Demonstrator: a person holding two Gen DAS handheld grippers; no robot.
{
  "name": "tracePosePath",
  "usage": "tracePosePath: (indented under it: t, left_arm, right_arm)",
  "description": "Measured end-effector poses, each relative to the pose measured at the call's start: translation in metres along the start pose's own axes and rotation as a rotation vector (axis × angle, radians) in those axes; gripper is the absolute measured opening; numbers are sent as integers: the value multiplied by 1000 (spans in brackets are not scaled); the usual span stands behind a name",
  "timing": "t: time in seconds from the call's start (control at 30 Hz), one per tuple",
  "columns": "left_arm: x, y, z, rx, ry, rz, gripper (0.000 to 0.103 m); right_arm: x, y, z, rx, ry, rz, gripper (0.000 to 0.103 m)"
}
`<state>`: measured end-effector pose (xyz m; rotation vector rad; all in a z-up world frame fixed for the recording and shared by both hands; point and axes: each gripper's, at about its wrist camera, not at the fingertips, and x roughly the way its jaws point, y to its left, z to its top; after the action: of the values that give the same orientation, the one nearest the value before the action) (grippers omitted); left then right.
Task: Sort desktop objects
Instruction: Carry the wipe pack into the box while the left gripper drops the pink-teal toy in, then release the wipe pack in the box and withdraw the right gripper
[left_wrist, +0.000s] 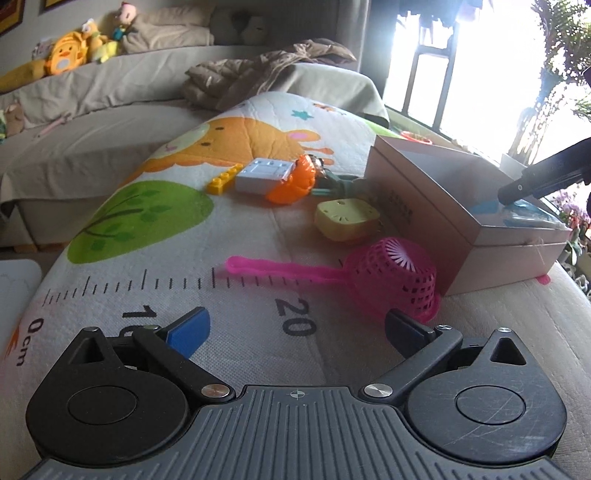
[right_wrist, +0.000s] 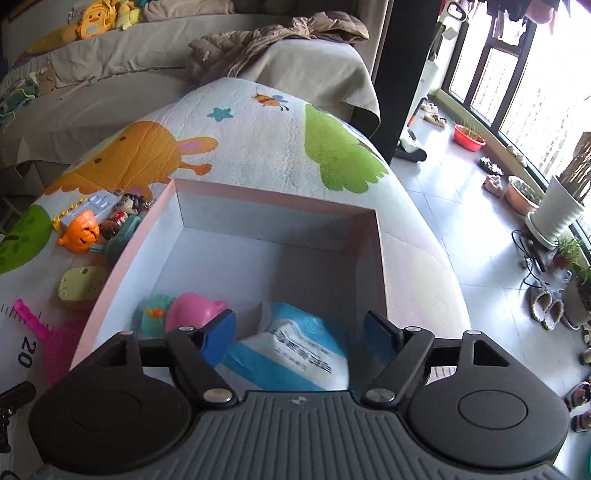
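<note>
Box (right_wrist: 380, 236) with tissue pack (right_wrist: 295, 354), pink toy (right_wrist: 192, 310); both tools (left_wrist: 295, 325) (right_wrist: 299, 332) apart, empty.

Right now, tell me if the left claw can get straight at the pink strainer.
Probably yes. The left claw stands open and empty over the mat, and the pink strainer lies just ahead with bare mat between. Its bowl sits close to the box, so the handle looks like the freer end.

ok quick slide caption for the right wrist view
Open right gripper above a blue-and-white packet lying in the pink box.
</note>
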<state>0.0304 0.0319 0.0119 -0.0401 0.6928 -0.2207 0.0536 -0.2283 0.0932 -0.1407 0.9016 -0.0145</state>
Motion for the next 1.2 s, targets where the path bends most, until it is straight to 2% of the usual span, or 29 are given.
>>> tracePosePath:
  t: [0.07, 0.13, 0.17, 0.2, 0.27, 0.33, 0.43, 0.57, 0.67, 0.77, 0.83, 0.93, 1.0, 1.13, 1.2]
  left_arm:
    - [-2, -1, 0, 1, -8, -13, 103]
    - [-3, -2, 1, 1, -15, -19, 103]
    - [-4, -2, 1, 3, -17, -19, 103]
    - [-5, -2, 1, 3, -18, -16, 103]
    - [-5, -2, 1, 1, -18, -11, 103]
    - [-5, -1, 1, -2, -16, -7, 103]
    - [-5, 1, 0, 0, -8, 0, 103]
    - [-1, 4, 0, -10, 8, 14, 103]
    - [2, 4, 1, 1, 19, 25, 103]
    - [1, 3, 4, 15, 17, 32, 103]
    - [-1, 6, 6, 8, 11, 35, 103]
    - [-2, 13, 6, -13, 12, 38, 103]
    - [-2, 18, 5, -27, 16, 37, 103]
    - [-5, 26, 3, -53, 10, 31, 103]
    - [-8, 30, 3, -60, 4, 26, 103]
  right_arm:
    - [3, -8, -3, 16, 58, 11, 75]
    - [11, -10, -5, 28, 107, 32, 68]
    - [15, -10, -6, 38, 113, 42, 65]
    - [18, -9, -5, 48, 117, 52, 57]
    - [34, -6, -6, 89, 148, 89, 51]
    - [41, 3, -4, 76, 106, 54, 51]
    - [44, 11, 1, 75, 81, 63, 52]
    - [11, 27, 4, -3, -38, 43, 59]
    - [-19, 43, 14, -34, -111, 123, 64]
    - [-34, 69, 38, -64, -141, 226, 70]
    - [-29, 91, 63, -74, -125, 291, 70]
    - [1, 128, 103, -68, -54, 350, 67]
    - [29, 153, 124, -78, -8, 331, 45]
    - [87, 192, 146, -130, 9, 173, 42]
    - [106, 201, 146, -141, 47, 153, 42]
